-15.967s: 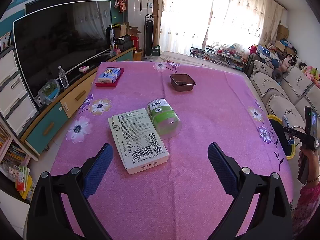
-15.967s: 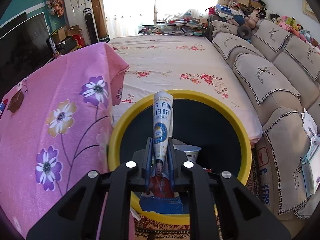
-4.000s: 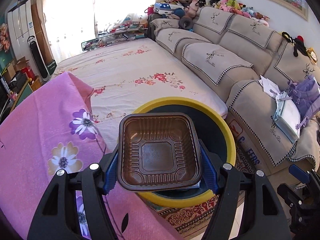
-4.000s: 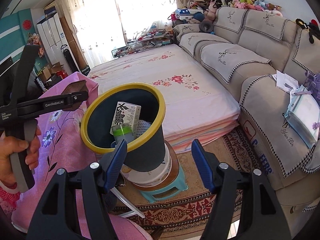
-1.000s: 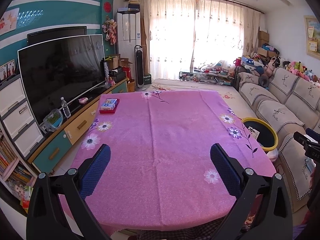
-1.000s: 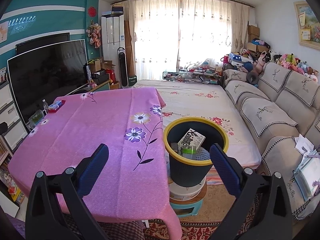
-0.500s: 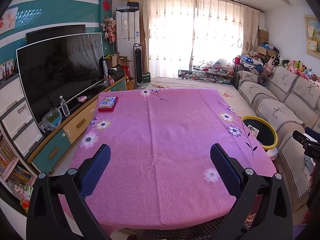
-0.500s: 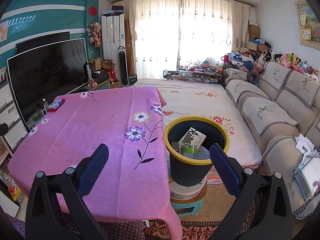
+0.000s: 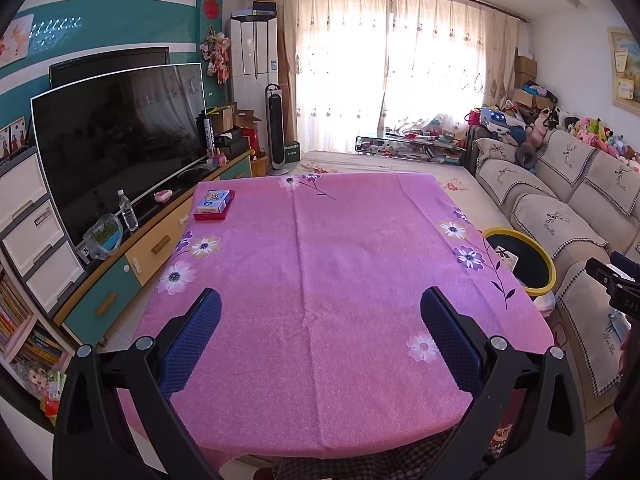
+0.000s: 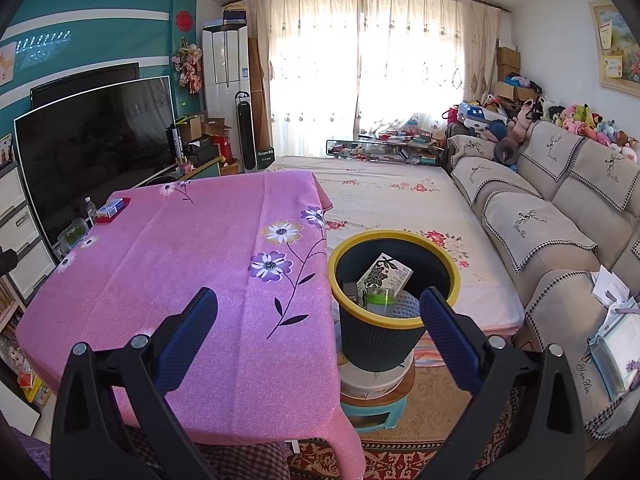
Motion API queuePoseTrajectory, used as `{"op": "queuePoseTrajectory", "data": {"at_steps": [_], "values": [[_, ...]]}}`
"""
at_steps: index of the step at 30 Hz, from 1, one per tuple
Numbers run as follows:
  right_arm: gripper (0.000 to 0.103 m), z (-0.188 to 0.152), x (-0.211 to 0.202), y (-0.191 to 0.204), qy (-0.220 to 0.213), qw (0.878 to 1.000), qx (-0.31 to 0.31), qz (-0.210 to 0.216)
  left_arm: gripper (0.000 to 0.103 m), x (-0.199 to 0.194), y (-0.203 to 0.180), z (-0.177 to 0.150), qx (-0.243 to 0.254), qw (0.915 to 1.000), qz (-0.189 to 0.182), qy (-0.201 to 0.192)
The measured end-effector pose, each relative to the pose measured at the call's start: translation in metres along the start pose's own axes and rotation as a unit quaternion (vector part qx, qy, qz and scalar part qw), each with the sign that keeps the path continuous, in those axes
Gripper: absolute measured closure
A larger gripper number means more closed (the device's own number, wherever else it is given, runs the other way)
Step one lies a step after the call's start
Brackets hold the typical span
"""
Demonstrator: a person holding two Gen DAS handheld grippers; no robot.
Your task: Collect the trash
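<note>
The dark bin with a yellow rim [image 10: 394,240] stands on a small stool to the right of the table and holds a patterned white box [image 10: 384,274], a green-labelled can [image 10: 380,296] and a brown tray edge [image 10: 350,290]. The bin also shows in the left wrist view [image 9: 520,236]. My left gripper [image 9: 320,310] is open and empty above the near end of the pink tablecloth [image 9: 320,260]. My right gripper [image 10: 318,310] is open and empty, held in front of the table corner and the bin.
A blue-and-white box on a red tray [image 9: 214,202] lies at the table's far left corner. A TV [image 9: 116,136] and cabinet run along the left. A sofa [image 10: 560,216] lines the right, with a low bed [image 10: 400,196] behind the bin.
Both grippers stay open and empty. The left view has shifted slightly forward over the table; the right view is almost unchanged.
</note>
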State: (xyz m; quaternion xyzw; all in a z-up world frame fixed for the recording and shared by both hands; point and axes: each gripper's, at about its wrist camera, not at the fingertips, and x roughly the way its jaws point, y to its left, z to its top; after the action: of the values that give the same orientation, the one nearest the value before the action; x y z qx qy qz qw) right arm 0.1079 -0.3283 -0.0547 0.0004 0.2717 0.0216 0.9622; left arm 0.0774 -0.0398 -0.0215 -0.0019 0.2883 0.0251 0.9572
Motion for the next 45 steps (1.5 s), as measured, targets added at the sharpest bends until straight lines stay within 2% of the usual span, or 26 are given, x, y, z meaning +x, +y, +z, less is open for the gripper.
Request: {"op": "queuePoseTrajectory", "data": {"at_steps": [40,45], "values": [[0.007,-0.0052,0.0062,-0.0008,0.006,1.0,0.002,0.001,0.005,0.0072,0.001,0.0017,0.005,1.0,0.002,0.008],[0.007,-0.0054,0.0064,-0.0006,0.006,1.0,0.002,0.001,0.005,0.0094,0.0017,0.0007,-0.002,0.9999,-0.011,0.012]]}}
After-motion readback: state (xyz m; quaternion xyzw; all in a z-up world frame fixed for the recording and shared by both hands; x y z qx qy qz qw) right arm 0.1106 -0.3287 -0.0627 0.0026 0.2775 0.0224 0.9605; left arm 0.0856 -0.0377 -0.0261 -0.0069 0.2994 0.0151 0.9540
